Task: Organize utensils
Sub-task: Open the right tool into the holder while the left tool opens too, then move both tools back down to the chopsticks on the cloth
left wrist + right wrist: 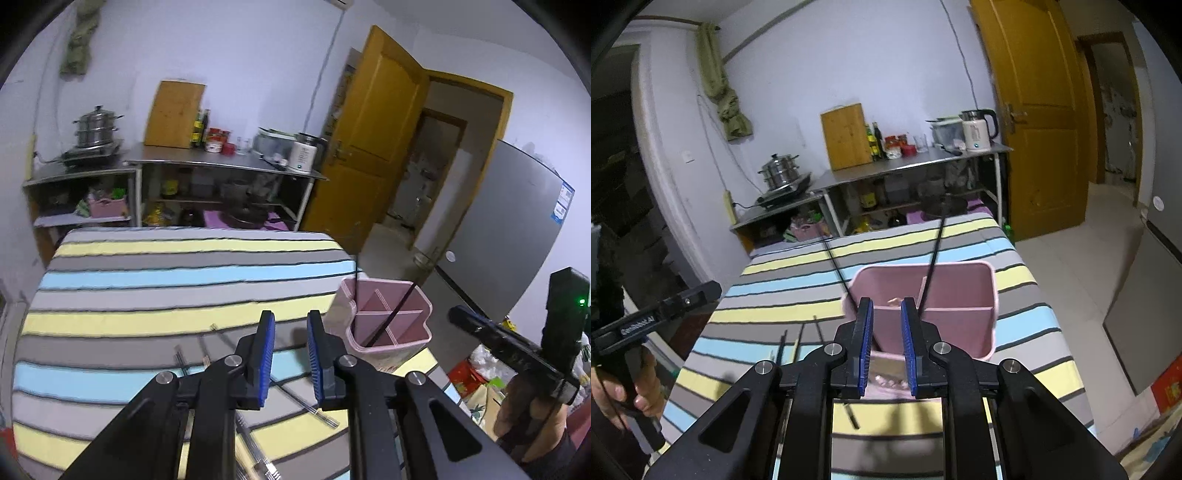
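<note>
A pink divided utensil holder (pixel 373 295) stands near the right edge of the striped table (pixel 166 277). Two thin black chopsticks lean in it (pixel 932 258), (pixel 838 269). Several chopsticks lie loose on the cloth (pixel 314 406), partly hidden under my left gripper (pixel 290 321). That gripper hovers open over them, left of the holder, nothing between its blue pads. My right gripper (pixel 887 306) is open just in front of the holder (pixel 960 288), pads apart and not pressing on anything. More loose chopsticks lie to its left (pixel 798 341).
A steel counter (pixel 229 158) with a kettle, bottles and a cutting board stands beyond the table's far edge. An open wooden door (pixel 373 140) and a grey fridge (pixel 498 229) are to the right. A hand holds the other gripper at each view's side.
</note>
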`<action>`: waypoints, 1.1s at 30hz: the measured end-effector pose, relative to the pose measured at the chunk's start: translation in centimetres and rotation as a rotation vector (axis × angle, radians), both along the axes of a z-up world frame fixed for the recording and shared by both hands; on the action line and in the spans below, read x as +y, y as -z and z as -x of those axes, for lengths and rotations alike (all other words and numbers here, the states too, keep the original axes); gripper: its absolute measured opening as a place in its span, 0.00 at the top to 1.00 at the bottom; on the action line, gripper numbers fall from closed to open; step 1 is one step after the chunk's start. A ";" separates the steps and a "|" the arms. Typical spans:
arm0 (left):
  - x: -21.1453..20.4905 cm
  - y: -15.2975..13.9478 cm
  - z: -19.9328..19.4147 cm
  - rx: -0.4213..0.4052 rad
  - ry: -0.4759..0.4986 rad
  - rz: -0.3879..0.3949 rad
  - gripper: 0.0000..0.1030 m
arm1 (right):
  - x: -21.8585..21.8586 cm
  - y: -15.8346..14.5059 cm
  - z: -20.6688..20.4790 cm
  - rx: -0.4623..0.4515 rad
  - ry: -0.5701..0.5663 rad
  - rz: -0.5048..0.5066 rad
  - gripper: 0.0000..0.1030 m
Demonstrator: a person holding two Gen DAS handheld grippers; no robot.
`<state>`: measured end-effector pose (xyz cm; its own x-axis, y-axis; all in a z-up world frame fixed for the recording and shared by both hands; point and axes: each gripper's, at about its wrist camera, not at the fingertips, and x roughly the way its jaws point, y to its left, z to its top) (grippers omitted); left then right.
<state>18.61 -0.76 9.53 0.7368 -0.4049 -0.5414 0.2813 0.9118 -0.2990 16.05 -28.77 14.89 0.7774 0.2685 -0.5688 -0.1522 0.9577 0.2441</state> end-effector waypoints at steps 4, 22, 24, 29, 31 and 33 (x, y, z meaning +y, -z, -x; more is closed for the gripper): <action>2.3 1.8 2.2 0.021 -0.050 -0.014 0.83 | 1.6 0.1 1.8 -0.012 -0.056 -0.002 0.85; 5.5 10.8 2.8 0.226 -0.170 -0.036 0.83 | 7.5 5.1 2.4 0.091 -0.203 0.051 0.85; 5.4 11.8 2.1 0.243 -0.179 -0.048 0.83 | 7.8 5.5 2.1 0.101 -0.208 0.055 0.85; 5.6 13.9 -0.3 0.281 -0.204 -0.062 0.83 | 8.6 6.8 1.2 0.123 -0.224 0.070 0.85; 5.9 14.7 -1.5 0.301 -0.217 -0.051 0.83 | 9.1 7.4 0.6 0.132 -0.230 0.081 0.85; 6.3 15.1 -2.4 0.311 -0.228 -0.037 0.83 | 9.8 7.9 -0.2 0.141 -0.240 0.091 0.85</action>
<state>20.97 5.53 -5.54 0.6038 -0.2255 -0.7645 -0.0288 0.9523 -0.3037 16.28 -18.98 6.98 0.6098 0.3779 -0.6966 -0.3475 0.9175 0.1935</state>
